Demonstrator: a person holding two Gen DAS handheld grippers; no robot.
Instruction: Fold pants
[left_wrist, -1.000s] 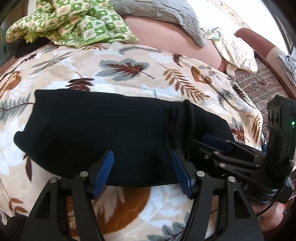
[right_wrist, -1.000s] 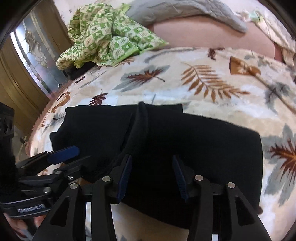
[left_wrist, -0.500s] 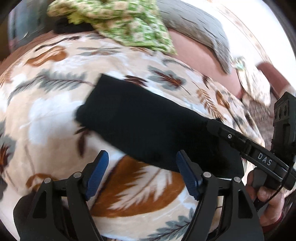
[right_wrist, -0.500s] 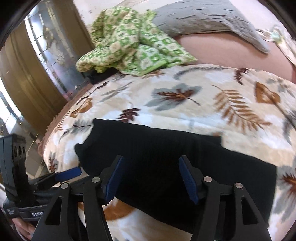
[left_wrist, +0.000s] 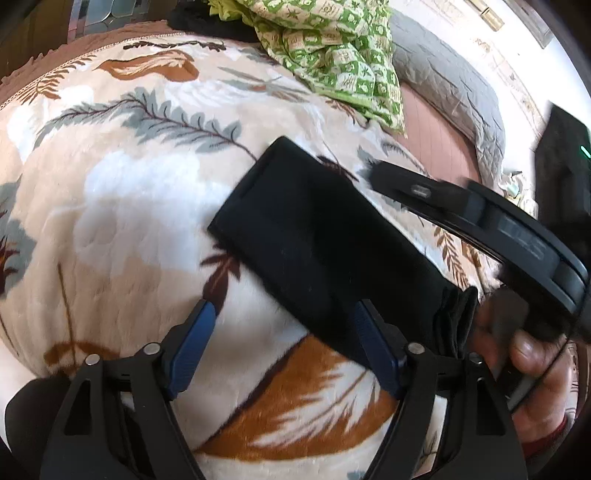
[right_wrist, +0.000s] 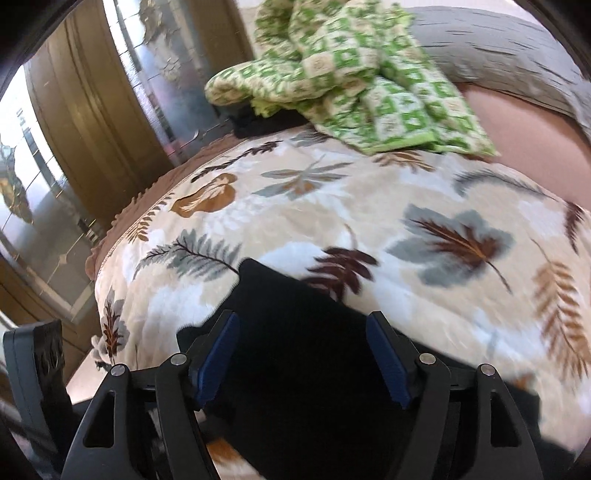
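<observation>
The black pants (left_wrist: 325, 243) lie folded into a long band on the leaf-print blanket (left_wrist: 122, 206). In the left wrist view they run from the middle toward the lower right, where the fabric bunches. My left gripper (left_wrist: 284, 350) is open and empty above the blanket, its right finger at the pants' near edge. The right gripper's body (left_wrist: 491, 225) crosses over the pants at right, held by a hand (left_wrist: 532, 369). In the right wrist view my right gripper (right_wrist: 303, 358) is open, hovering over the pants (right_wrist: 295, 325).
A green checked cloth (right_wrist: 351, 70) and a grey quilted pillow (right_wrist: 498, 48) lie at the far side of the bed. A wooden and glass door (right_wrist: 74, 110) stands to the left past the blanket's fringed edge (right_wrist: 122, 218).
Both grippers have pulled back and swung left, away from the pants. The pants, earlier spanning the views, now show as a narrower band with the blanket exposed on the left.
</observation>
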